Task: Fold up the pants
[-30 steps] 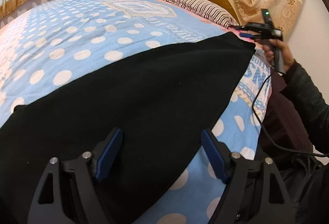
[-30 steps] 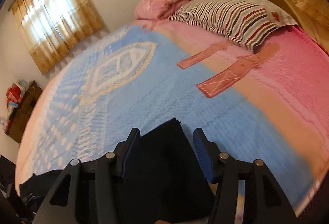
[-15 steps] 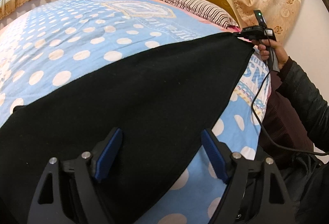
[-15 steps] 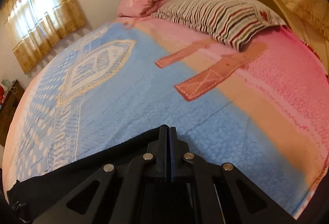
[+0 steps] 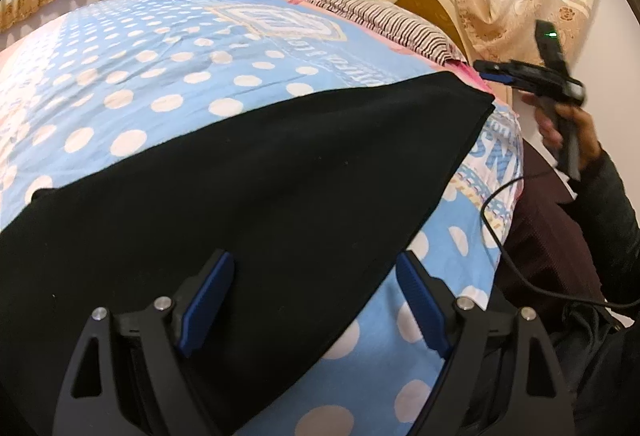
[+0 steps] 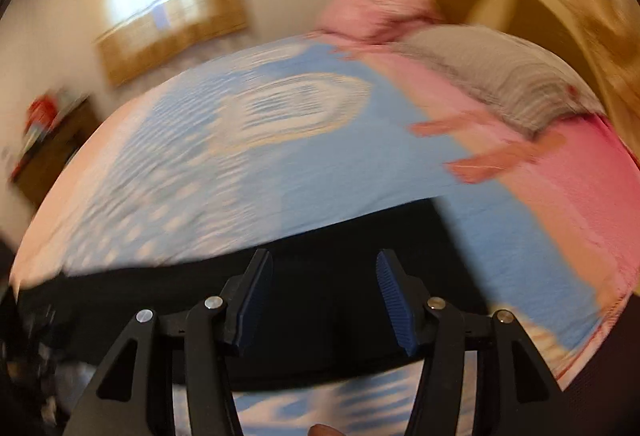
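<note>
The right hand-held gripper [image 6: 324, 300] has just let go: half a second ago its jaws were pinched together on the far corner of the pants [image 5: 256, 203], and now they have just been opening and stand apart, with dark cloth lying below and beyond them but nothing pressed between the pads. Seen from the left wrist, this gripper has pulled back off the corner and hangs just past the edge of the bed [image 5: 168, 75], clear of the fabric, where a second ago it sat right at that corner. The right-wrist view is smeared with motion, so fine detail there cannot be read. The pants lie flat on the bed as a long black strip, running from under the left hand-held gripper [image 5: 312, 300] away toward the corner the right one released. The left gripper is in the same spot as before, its jaws wide apart over the near end of the cloth, with the pants' edge passing between them but no pad touching. This looks like the end of a straightening tug; the pants seem spread and ready, and a fold likely calls for fresh grips.
</note>
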{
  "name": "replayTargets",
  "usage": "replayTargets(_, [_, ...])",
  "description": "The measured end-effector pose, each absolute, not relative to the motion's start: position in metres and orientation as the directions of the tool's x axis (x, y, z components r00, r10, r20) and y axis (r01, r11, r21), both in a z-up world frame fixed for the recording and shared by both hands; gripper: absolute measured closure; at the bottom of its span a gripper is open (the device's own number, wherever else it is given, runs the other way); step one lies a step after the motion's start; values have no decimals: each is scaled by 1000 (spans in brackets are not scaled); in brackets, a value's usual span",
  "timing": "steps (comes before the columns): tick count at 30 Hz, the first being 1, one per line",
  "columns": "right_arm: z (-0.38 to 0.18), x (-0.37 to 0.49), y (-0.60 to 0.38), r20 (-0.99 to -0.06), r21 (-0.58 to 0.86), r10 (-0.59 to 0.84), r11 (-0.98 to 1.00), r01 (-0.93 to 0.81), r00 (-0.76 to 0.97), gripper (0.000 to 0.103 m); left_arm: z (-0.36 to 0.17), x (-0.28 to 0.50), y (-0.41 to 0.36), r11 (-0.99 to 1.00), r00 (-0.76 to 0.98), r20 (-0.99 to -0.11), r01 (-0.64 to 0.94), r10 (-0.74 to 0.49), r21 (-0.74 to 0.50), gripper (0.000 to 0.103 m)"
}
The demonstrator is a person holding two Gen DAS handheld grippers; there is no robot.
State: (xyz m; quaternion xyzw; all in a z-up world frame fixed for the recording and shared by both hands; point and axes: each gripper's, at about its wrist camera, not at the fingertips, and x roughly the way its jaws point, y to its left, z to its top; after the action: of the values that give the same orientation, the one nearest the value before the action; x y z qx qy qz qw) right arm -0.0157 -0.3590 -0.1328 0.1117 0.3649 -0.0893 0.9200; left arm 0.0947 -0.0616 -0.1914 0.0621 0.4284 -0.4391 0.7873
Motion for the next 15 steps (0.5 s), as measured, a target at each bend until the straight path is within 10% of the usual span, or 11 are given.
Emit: replayTargets(15, [-208, 5, -173, -829, -63, -1, 994, -90, 559, 49, -180, 100, -36, 759, 417, -740, 622, -528, -191, 15])
